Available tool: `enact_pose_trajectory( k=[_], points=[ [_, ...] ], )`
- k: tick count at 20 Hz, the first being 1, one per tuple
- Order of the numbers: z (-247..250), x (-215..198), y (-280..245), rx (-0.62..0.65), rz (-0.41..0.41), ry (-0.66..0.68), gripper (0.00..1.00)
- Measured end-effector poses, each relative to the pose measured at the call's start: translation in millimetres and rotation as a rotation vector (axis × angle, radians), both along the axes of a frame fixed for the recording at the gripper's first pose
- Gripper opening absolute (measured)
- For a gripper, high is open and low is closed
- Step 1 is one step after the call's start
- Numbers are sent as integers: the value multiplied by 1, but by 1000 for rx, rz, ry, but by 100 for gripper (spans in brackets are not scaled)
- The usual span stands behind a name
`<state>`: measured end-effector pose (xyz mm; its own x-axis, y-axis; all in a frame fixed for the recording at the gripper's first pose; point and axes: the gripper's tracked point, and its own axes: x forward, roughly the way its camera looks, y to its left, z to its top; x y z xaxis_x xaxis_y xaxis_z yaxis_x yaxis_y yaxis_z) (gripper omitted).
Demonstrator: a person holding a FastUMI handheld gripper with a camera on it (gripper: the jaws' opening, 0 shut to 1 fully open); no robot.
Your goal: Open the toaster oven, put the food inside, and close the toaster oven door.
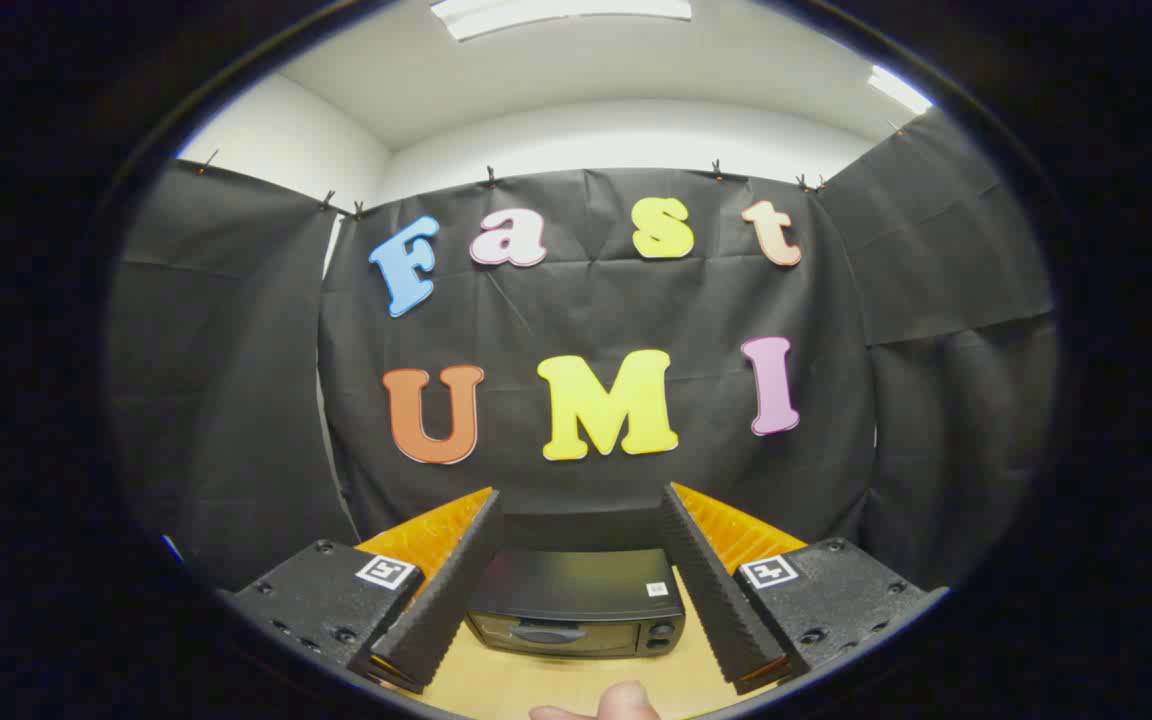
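The tool stands wide open at the lower centre of the frame, holding nothing. Between its fingers, the black toaster oven sits shut on the wooden table. A fingertip shows at bottom centre.

The toaster oven had a glossy black top and stood on a smooth, pale wood-look table. The gripper fingers showed matt, ribbed black pads with orange plastic backs.
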<state>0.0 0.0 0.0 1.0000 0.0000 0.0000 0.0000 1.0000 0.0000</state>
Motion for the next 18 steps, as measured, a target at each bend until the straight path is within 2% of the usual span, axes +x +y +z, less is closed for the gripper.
enact_pose_trajectory(
  k=[18],
  points=[
    [-5, 22, 16, -3, 40, 24, 100]
  ],
)
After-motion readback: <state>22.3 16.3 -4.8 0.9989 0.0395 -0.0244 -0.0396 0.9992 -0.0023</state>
